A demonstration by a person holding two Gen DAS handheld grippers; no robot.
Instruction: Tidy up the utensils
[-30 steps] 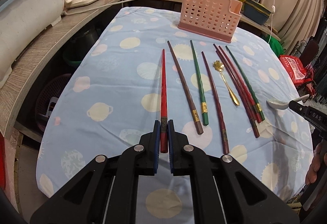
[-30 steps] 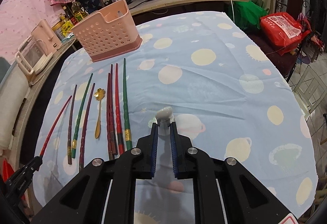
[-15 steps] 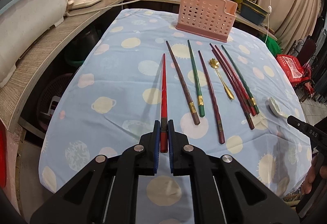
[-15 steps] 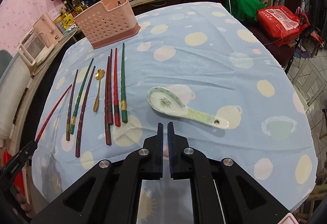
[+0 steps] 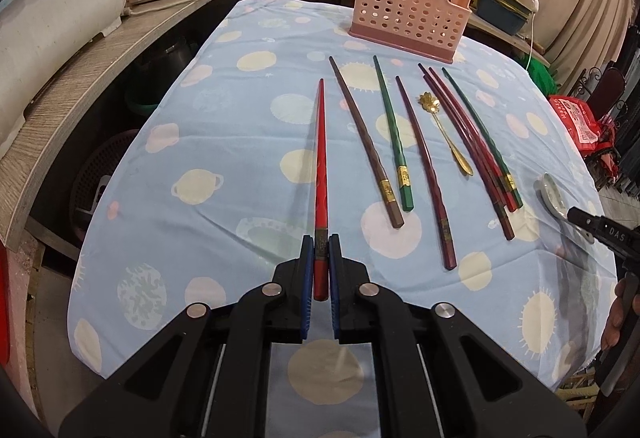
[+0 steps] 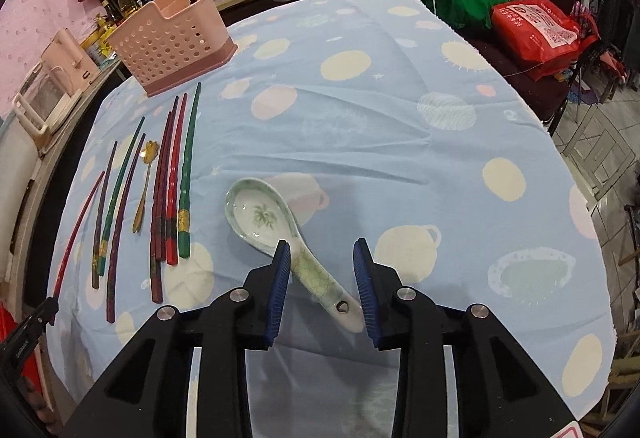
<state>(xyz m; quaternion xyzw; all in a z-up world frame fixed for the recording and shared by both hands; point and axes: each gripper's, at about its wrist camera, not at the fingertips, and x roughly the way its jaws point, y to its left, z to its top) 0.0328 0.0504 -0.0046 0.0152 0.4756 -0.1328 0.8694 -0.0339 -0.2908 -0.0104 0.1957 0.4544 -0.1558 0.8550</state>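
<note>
left gripper [image 5: 321, 254]: clenched on red chopstick [image 5: 321, 158], tip toward 12 o'clock | right gripper [image 6: 321, 258]: jaws just been opening, released, straddling ceramic spoon [image 6: 280, 234] handle on table [image 6: 400, 118] | pink holder [image 6: 172, 42]: 11 o'clock

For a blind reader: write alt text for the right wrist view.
The right gripper, jaws just opening, straddles the handle of a ceramic spoon lying on a blue spotted tablecloth. Left lie coloured chopsticks and a gold spoon, before a pink basket.
</note>
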